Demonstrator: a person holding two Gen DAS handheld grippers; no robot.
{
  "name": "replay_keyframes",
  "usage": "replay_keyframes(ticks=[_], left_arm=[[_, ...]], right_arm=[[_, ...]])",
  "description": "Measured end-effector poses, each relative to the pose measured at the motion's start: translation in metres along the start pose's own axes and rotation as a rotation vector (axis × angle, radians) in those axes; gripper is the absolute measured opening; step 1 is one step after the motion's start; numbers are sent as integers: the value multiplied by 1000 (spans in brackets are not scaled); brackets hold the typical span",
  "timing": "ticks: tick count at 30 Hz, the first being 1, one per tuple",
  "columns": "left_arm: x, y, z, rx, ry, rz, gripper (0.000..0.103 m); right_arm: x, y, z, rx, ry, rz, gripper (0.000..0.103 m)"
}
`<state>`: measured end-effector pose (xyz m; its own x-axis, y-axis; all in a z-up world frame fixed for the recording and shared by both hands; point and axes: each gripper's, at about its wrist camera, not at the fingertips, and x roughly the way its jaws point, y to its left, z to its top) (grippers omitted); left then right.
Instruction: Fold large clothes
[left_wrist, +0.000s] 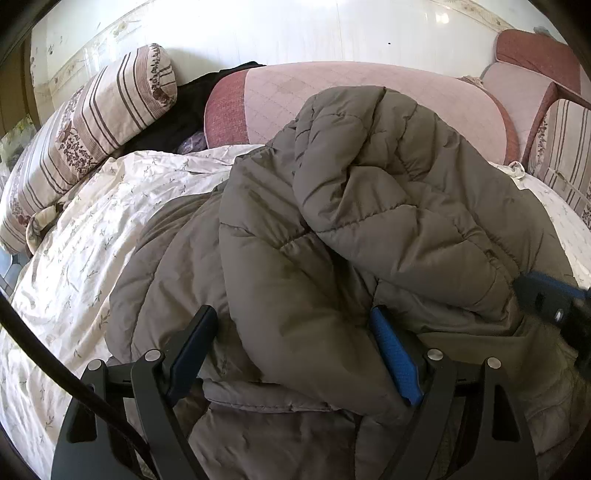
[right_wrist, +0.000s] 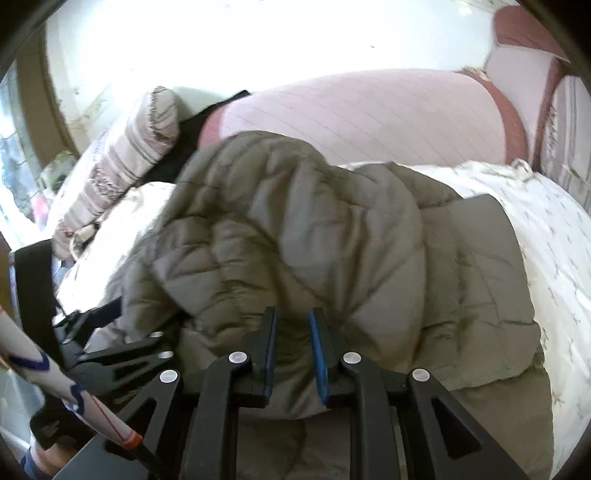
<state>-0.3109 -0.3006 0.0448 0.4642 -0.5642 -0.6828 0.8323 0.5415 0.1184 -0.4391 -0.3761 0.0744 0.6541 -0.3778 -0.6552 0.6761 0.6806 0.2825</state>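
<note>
Lying across the middle of a bed covered by a rumpled white floral-print sheet (left_wrist: 92, 236), one grey-brown quilted puffer jacket (left_wrist: 369, 221) is recorded. Bare sheet is seen to the left of the jacket and, in the right wrist view, along its right edge (right_wrist: 561, 258). The far side is closed off by a pink quilted cushion with red ends (left_wrist: 369, 92), which is touched by the raised part of the jacket. One long striped floral pillow (left_wrist: 85, 133) is laid along the far left edge, and a dark garment (left_wrist: 184, 110) is wedged between it and the cushion. A wooden-framed chair with pink and red upholstery (left_wrist: 535, 74) is noted at the far right.

The jacket is seen bunched and partly doubled over, with a puffed fold heaped on a flatter layer beneath; its stitched channels are creased.

Two hand-held grippers are counted. The left hand-held gripper (left_wrist: 295, 354) is held with its blue-padded fingers (left_wrist: 395, 358) wide apart, a thick fold of jacket lying between them. The right hand-held gripper (right_wrist: 292, 347) is held with its fingers narrowly apart at the near edge of the jacket, whose fabric fills the gap; a firm clamp cannot be confirmed.
</note>
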Motion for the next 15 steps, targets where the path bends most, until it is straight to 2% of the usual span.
replay_keyframes(ticks=[2,5,8,9,12,15], left_arm=[[0,0,-1,3,2,3,84],[3,2,1,13,3,8,84],[3,1,0,12,0,9,84],[3,2,1,11,-1,9,84],[4,0,0,11,-3,12,84],[4,-1,-1,13,-5,16,84]], right_arm=[[8,2,-4,-9,32,18,21],[26,2,-10,-14,99,-3,21],[26,-3,-8,19,103,23,21],[23,-5,-6,26,97,33,21],[2,-14,4,74,5,52,21],[-11,-28,11,101,-49,-41,21]])
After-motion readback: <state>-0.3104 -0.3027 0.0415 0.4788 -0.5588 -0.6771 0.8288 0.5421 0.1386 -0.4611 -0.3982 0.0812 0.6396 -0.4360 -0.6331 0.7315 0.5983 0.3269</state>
